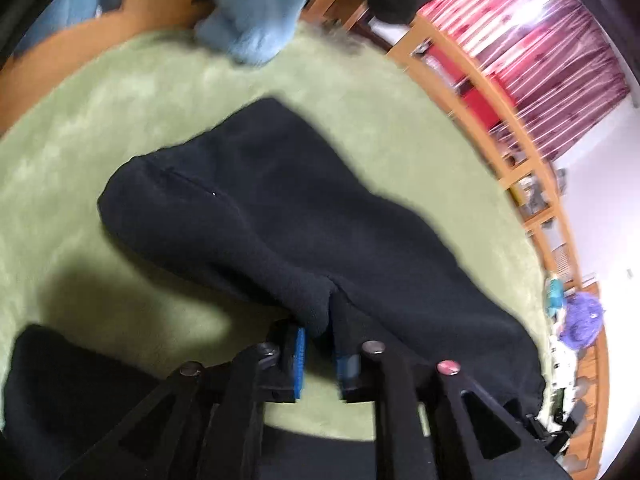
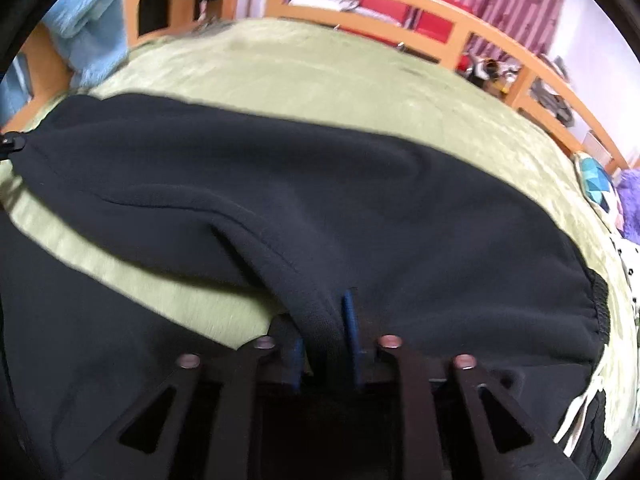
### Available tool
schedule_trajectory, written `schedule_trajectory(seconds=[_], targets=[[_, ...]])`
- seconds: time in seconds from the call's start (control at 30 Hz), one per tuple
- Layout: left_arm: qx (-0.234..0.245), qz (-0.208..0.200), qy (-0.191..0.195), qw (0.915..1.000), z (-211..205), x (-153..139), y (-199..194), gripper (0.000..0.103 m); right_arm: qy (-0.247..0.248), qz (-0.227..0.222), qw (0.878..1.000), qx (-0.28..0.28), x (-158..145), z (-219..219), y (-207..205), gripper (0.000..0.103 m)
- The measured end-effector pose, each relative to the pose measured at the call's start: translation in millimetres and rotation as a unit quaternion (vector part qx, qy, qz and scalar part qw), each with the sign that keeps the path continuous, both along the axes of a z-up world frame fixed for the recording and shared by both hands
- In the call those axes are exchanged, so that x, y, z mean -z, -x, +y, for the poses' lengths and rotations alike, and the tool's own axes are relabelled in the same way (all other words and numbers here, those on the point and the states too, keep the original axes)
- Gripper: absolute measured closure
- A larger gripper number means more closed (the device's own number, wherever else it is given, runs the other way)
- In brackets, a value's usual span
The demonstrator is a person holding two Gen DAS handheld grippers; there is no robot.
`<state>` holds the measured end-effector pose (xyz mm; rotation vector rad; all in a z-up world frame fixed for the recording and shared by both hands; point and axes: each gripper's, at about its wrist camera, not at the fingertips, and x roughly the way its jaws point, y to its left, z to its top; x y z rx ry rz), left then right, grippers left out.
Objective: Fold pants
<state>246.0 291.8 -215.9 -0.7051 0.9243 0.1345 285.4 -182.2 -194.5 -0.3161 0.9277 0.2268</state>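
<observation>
While the left wrist view is blurred, it shows enough: the left gripper (image 1: 318, 344) is clenched on a bunched ridge of the black pants (image 1: 256, 208), with cloth squeezed between the blue pads (image 1: 300, 360). From that pinch the fabric runs forward and lies across the green blanket (image 1: 120, 112) of the bed, its far end resting flat near a light blue garment (image 1: 256, 12). Lower left, another dark fold of the pants sits apart from the main span, with blanket showing between them.

Seen from the right wrist, the right gripper (image 2: 326, 344) likewise grasps a gathered seam of the pants (image 2: 320, 184), one blue pad (image 2: 351, 332) standing clear beside the pinched cloth. A ribbed band (image 2: 598, 300), cuff or waistband, I cannot tell which, lies off to the right on the blanket (image 2: 320, 60), short of the wooden bed rail (image 2: 460, 24).

My judgement is that a fold is being carried over. To do it well, both pinches should travel together at even height, keeping the cloth between them taut so no crease forms. Each grip holds a thick wad, so slipping seems unlikely; dragging the lower layer is the greater risk. Lay the edge onto its mate before letting go.
</observation>
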Motion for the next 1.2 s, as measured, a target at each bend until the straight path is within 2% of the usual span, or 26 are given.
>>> schedule_trajectory(seconds=[0.03, 0.1, 0.17, 0.2, 0.23, 0.3, 0.47, 0.57, 0.73, 0.9, 1.03, 1.2], targets=[[-0.001, 0.03, -0.001, 0.9995, 1.6, 9.3, -0.8, 0.082, 0.003, 0.009, 1.0, -0.008, 2.1, 1.5, 2.4, 0.065], [-0.014, 0.048, -0.007, 0.9987, 4.7, 8.1, 7.6, 0.078, 0.001, 0.006, 1.0, -0.014, -3.3, 2.8, 9.2, 0.058], [-0.021, 0.022, -0.032, 0.999, 5.7, -5.2, 22.9, 0.066, -0.037, -0.012, 0.999, -0.013, -16.7, -3.0, 19.0, 0.042], [-0.024, 0.018, -0.05, 0.9983, 5.6, -11.6, 28.8, 0.062, -0.058, -0.02, 0.998, -0.011, -21.4, -6.8, 22.6, 0.039], [-0.032, 0.015, -0.079, 0.9963, 5.9, -21.4, 37.4, 0.053, -0.076, -0.025, 0.997, -0.009, -24.9, -8.9, 25.9, 0.036], [-0.036, 0.008, -0.104, 0.9939, 6.5, -33.4, 49.6, 0.05, -0.09, -0.023, 0.996, -0.008, -25.8, -8.3, 28.5, 0.036], [-0.02, 0.015, -0.145, 0.9892, 0.5, -47.1, 90.5, 0.045, -0.074, 0.009, 0.997, 0.021, -7.5, -6.1, 33.1, 0.036], [-0.011, 0.027, -0.142, 0.9895, -0.6, -41.4, 119.1, 0.045, -0.072, 0.018, 0.997, 0.032, -2.5, -7.9, 38.5, 0.038], [-0.01, 0.026, -0.125, 0.9917, -9.5, -35.6, 166.8, 0.045, -0.102, -0.012, 0.994, 0.045, -36.7, -17.1, 73.9, 0.038], [-0.007, 0.021, -0.092, 0.9955, -16.6, -30.7, 196.2, 0.044, -0.103, -0.039, 0.991, 0.07, -56.7, -39.0, 126.6, 0.038], [-0.01, 0.019, -0.077, 0.9968, -23.4, -22.8, 213.4, 0.04, -0.1, -0.035, 0.988, 0.109, -53.4, -69.0, 164.3, 0.038], [-0.011, 0.034, -0.074, 0.9966, -34.9, -8.3, 231.2, 0.039, -0.089, -0.028, 0.979, 0.183, -38.7, -125.4, 203.9, 0.038]])
